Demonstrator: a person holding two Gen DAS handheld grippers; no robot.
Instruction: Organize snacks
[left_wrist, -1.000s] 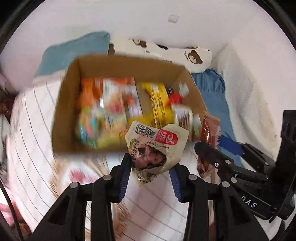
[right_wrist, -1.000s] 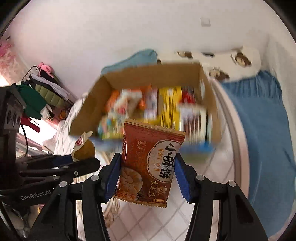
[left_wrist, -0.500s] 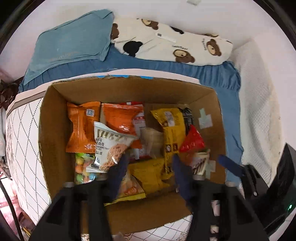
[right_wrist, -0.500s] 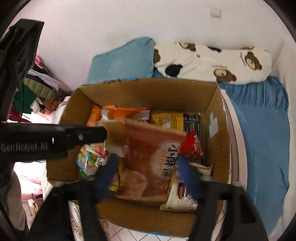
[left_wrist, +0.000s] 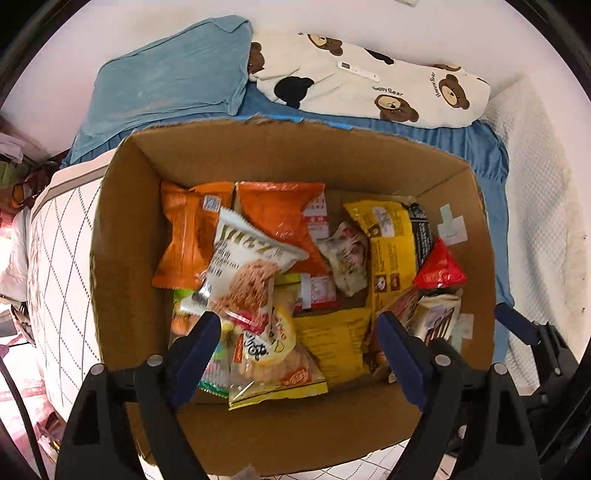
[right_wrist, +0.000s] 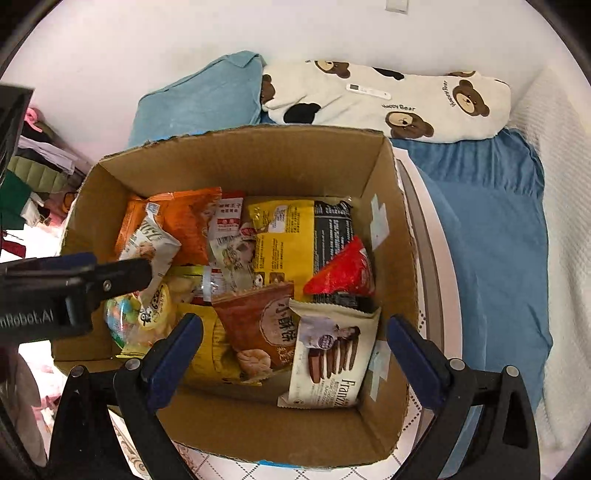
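Note:
An open cardboard box (left_wrist: 295, 158) (right_wrist: 258, 155) holds several snack packets. My left gripper (left_wrist: 299, 339) is open and empty above the box's near side. The small cream packet (left_wrist: 347, 258) it held lies among the orange and yellow bags. My right gripper (right_wrist: 295, 343) is open and empty over the box. The brown biscuit packet (right_wrist: 266, 325) it held lies in the box next to a white Franzzi wafer packet (right_wrist: 332, 354). The left gripper's finger (right_wrist: 110, 277) shows at the left of the right wrist view.
The box stands on a white quilted surface (left_wrist: 55, 251). Behind it lie a blue pillow (left_wrist: 173, 85) and a bear-print cushion (left_wrist: 369, 81) on a blue sheet (right_wrist: 491, 221). Clothes (right_wrist: 33, 173) pile up at the far left.
Both grippers moved over the box and opened. The cream packet and the brown biscuit packet dropped into the box.

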